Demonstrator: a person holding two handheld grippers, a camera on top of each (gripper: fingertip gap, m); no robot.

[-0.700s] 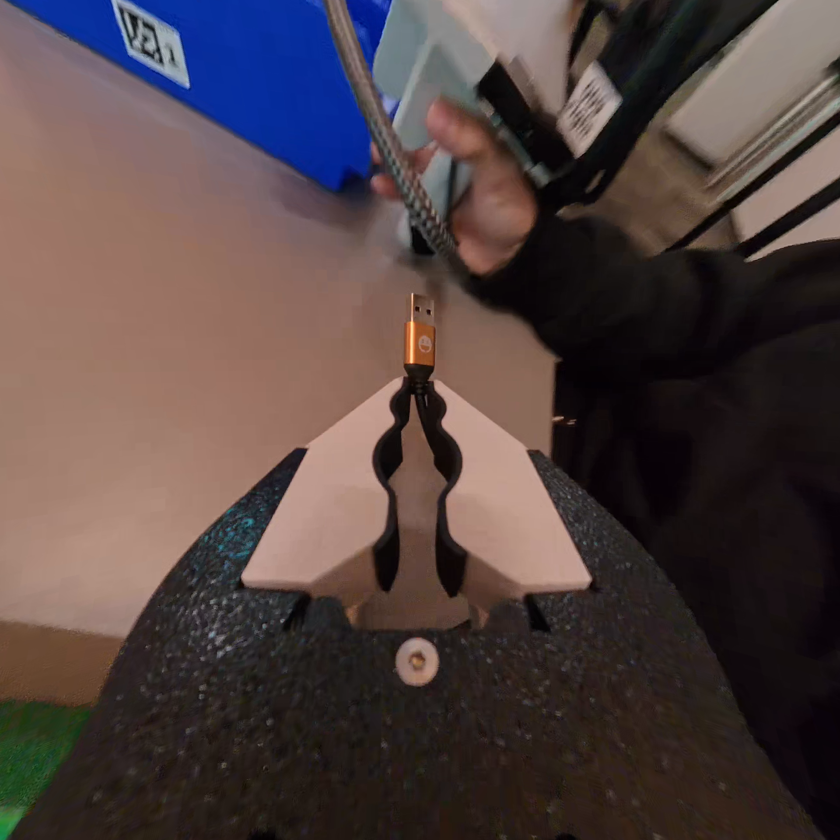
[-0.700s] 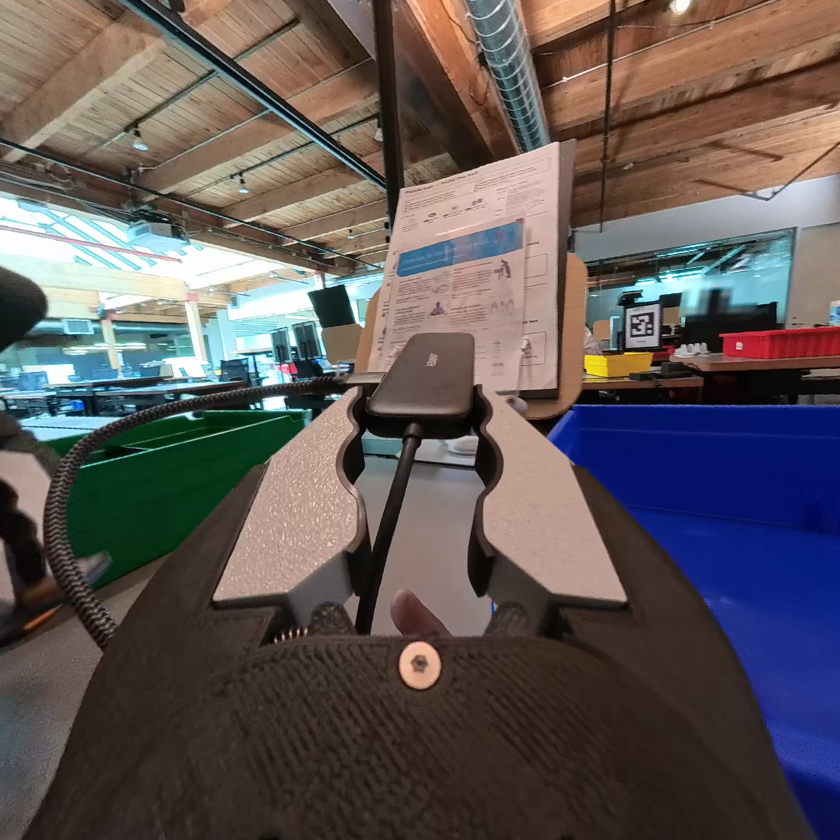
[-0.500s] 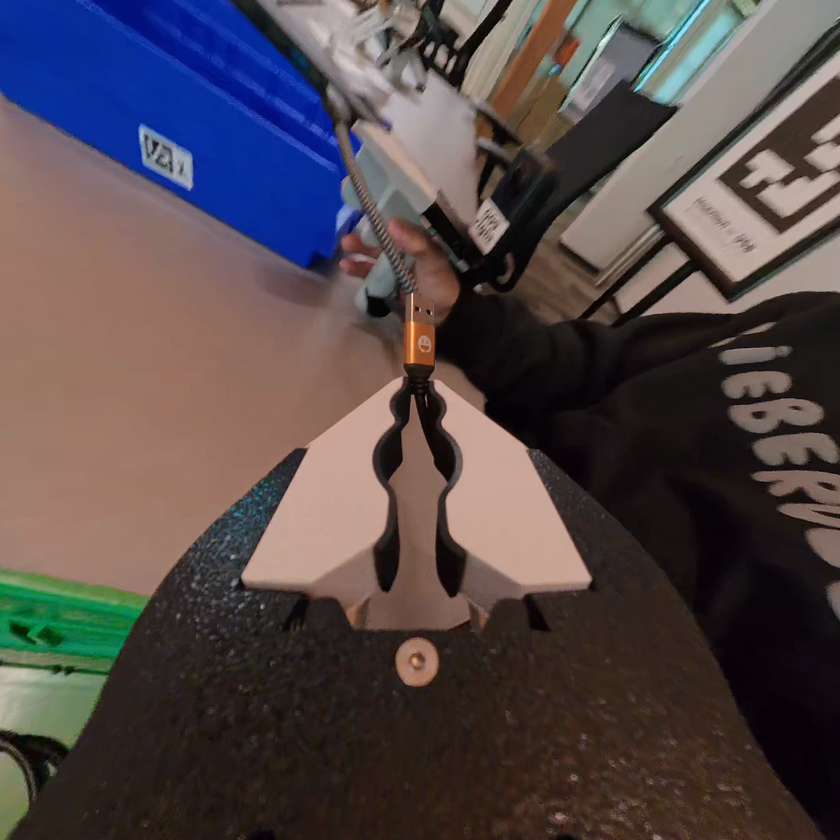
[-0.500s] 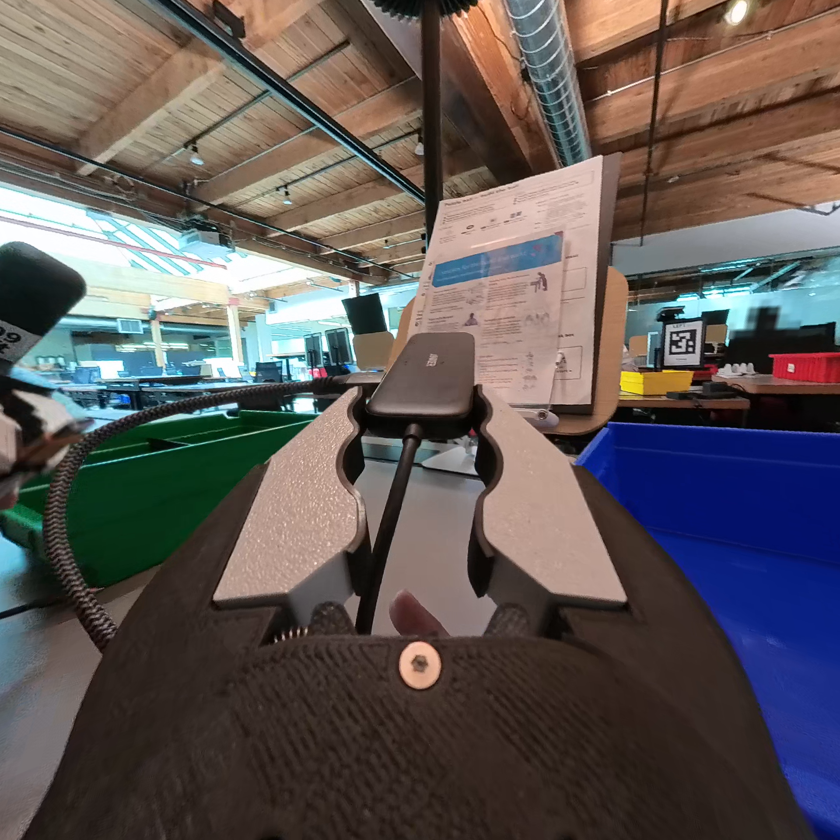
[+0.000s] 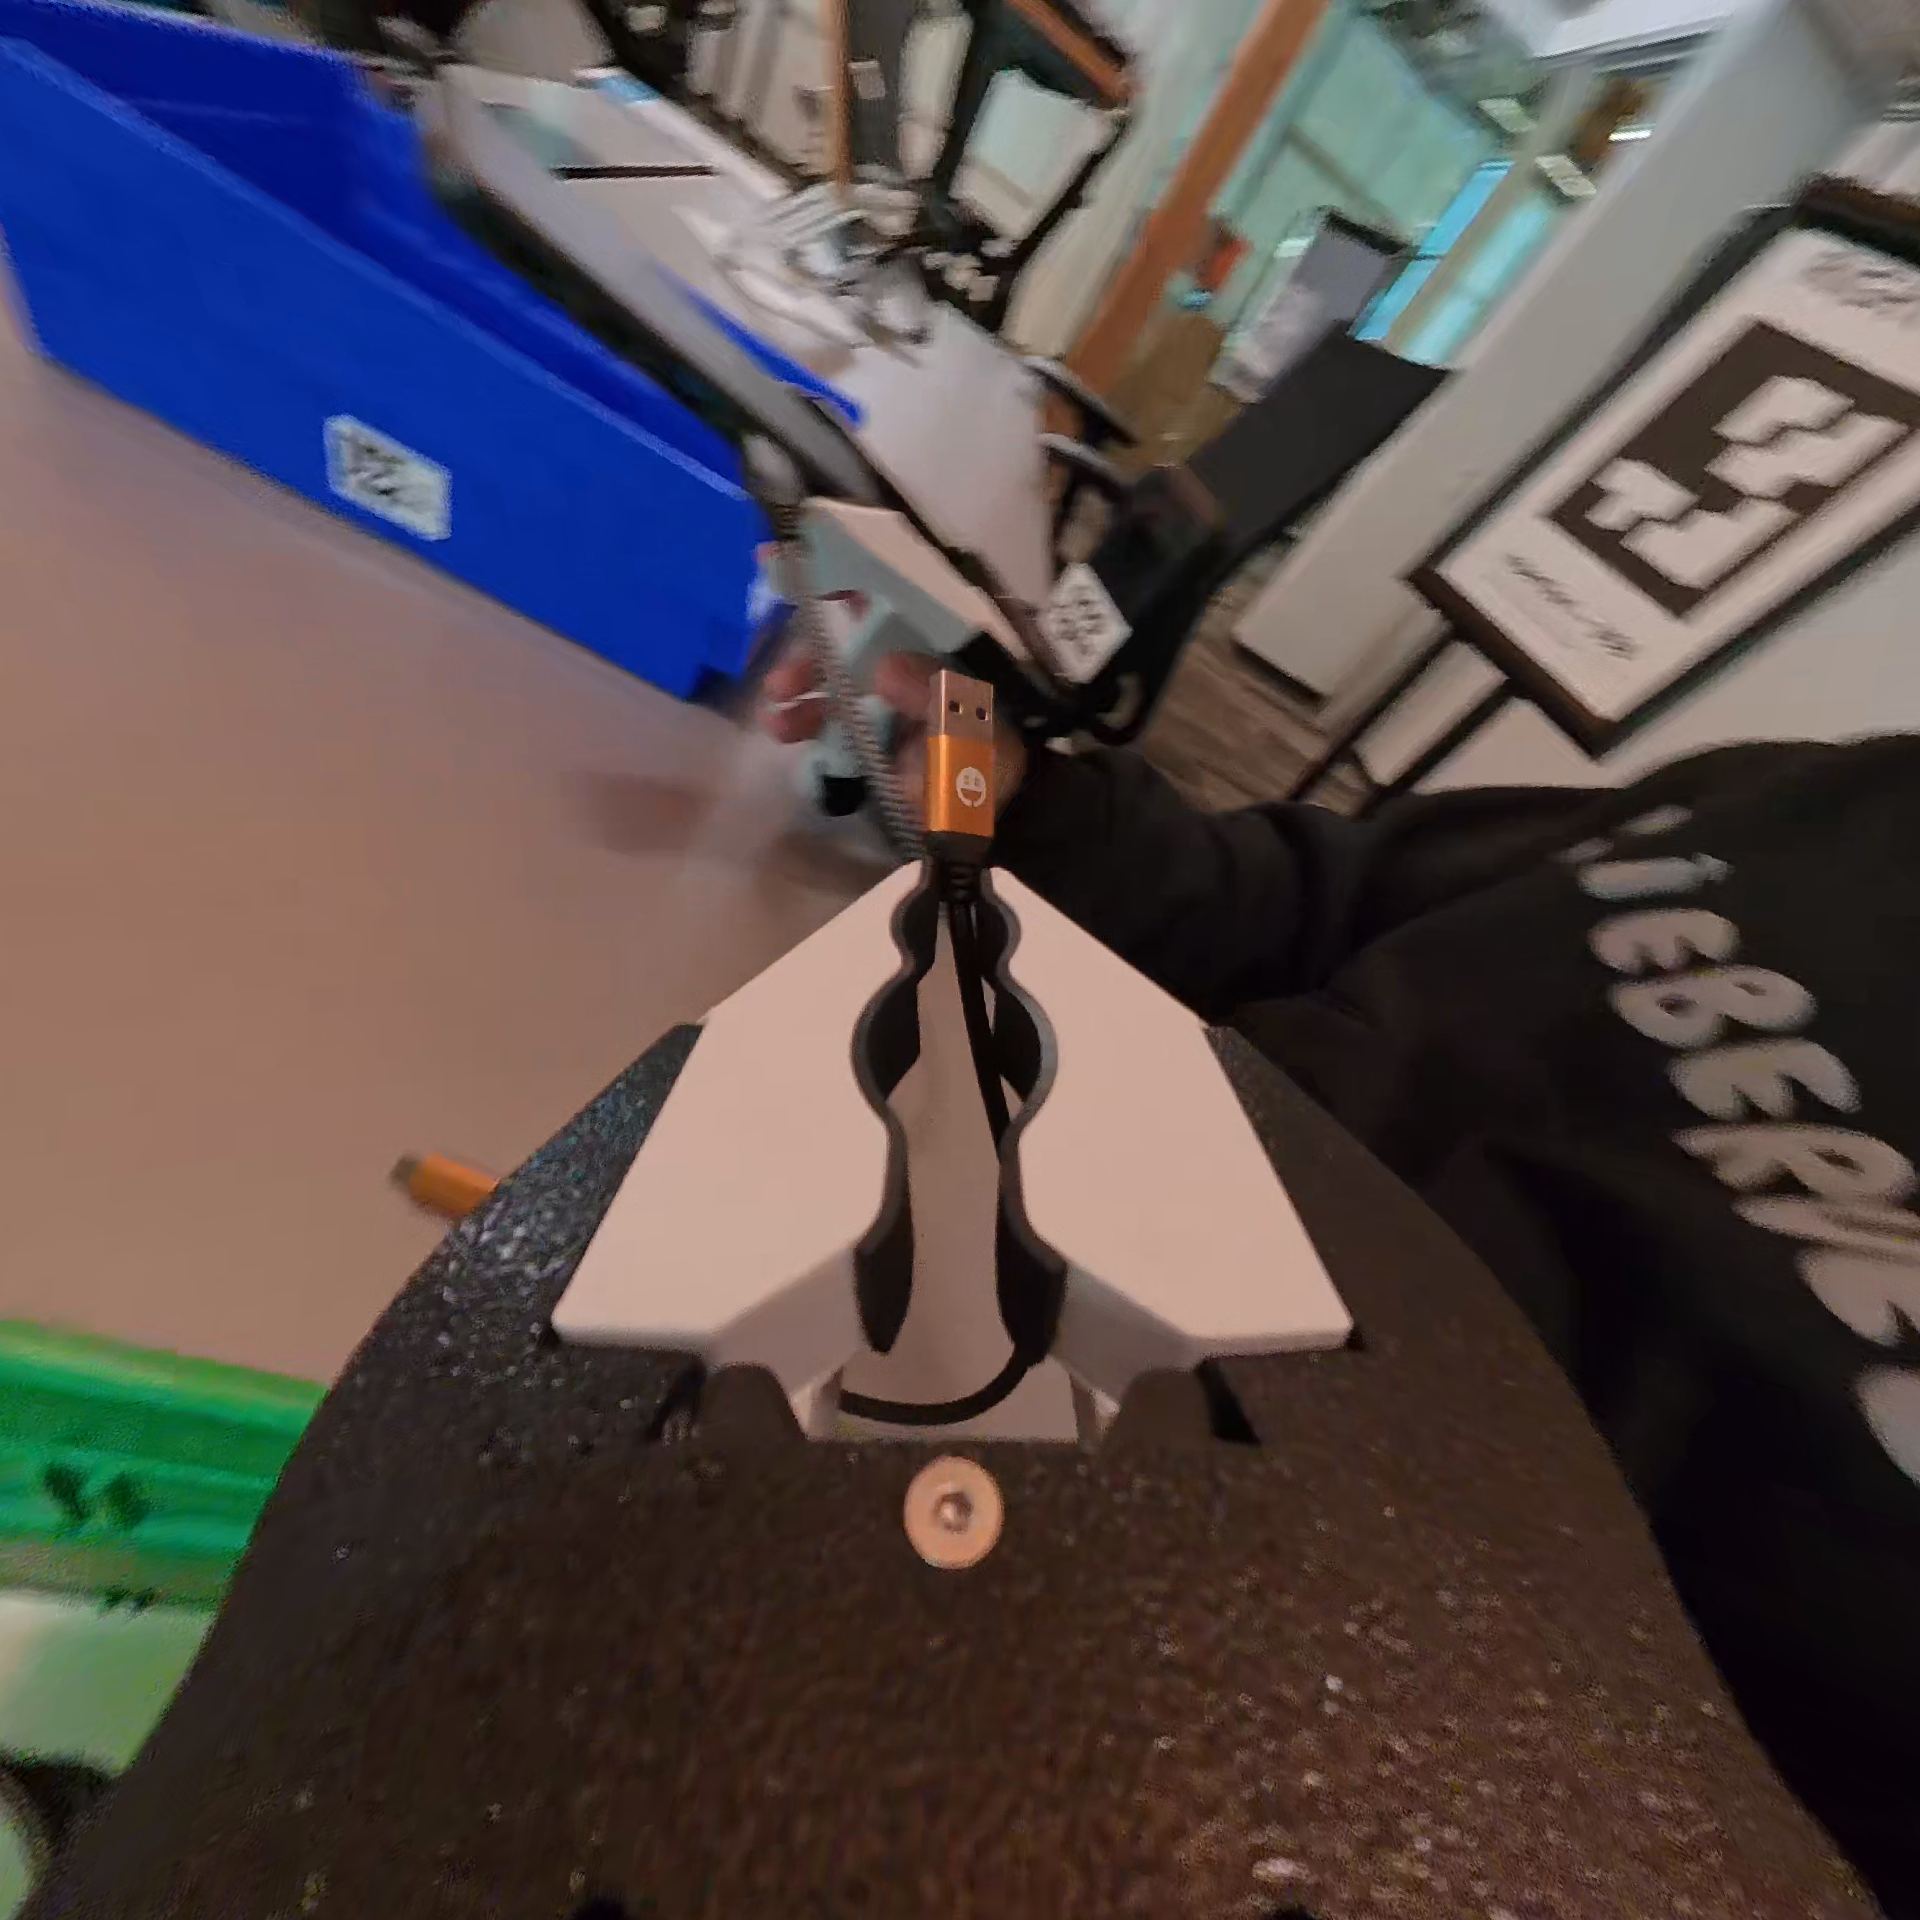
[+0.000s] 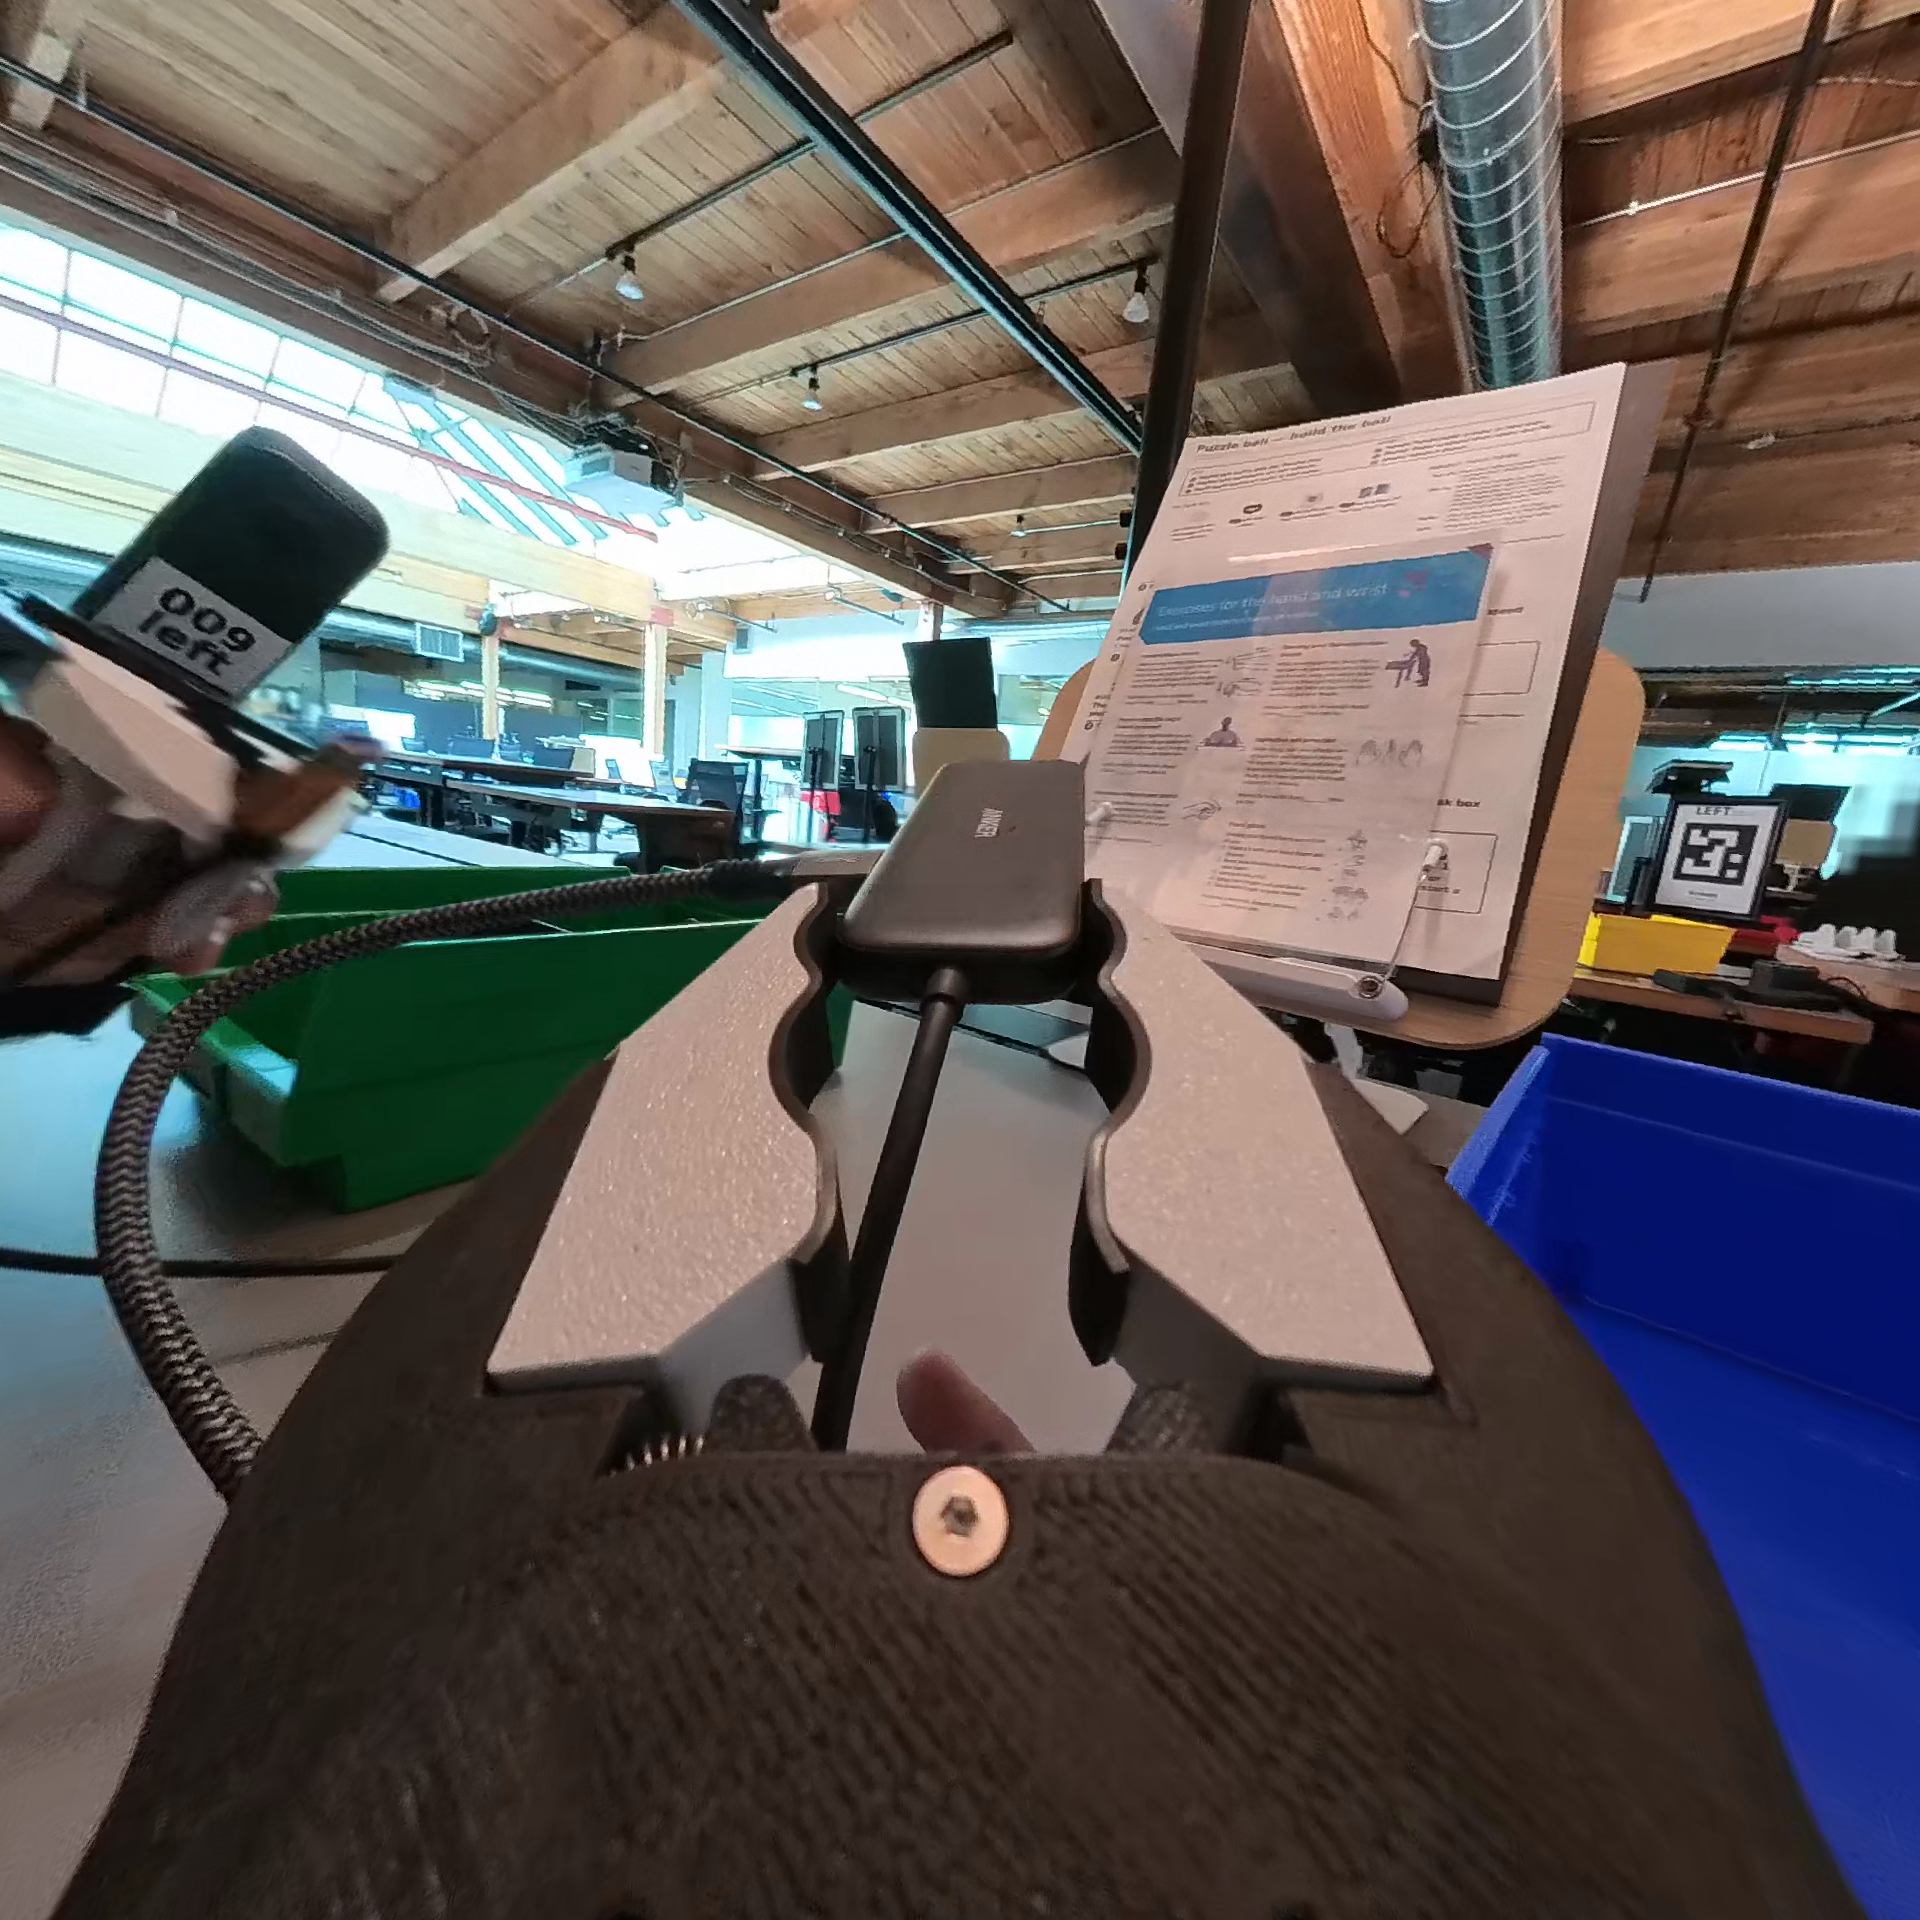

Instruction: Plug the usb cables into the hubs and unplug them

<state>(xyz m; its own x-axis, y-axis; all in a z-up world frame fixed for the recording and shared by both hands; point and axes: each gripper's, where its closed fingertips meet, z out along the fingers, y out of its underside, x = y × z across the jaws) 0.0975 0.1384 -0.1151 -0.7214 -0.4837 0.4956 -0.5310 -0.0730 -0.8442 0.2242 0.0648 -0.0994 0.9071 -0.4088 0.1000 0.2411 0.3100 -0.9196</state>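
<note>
Plug swung up toward the hub

Left tool (image 5: 951, 883) grips the orange plug (image 5: 958, 774), now raised toward 12 o'clock; right tool (image 6: 961, 935) clamps the hub (image 6: 971, 868), ready for mating.

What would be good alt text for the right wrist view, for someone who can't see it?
The right gripper clamps a dark USB hub at its fingertips, with a braided cable plugged into the hub's left side and looping down left. Behind are a green bin, a blue bin, and a document stand under a wooden ceiling.
</note>
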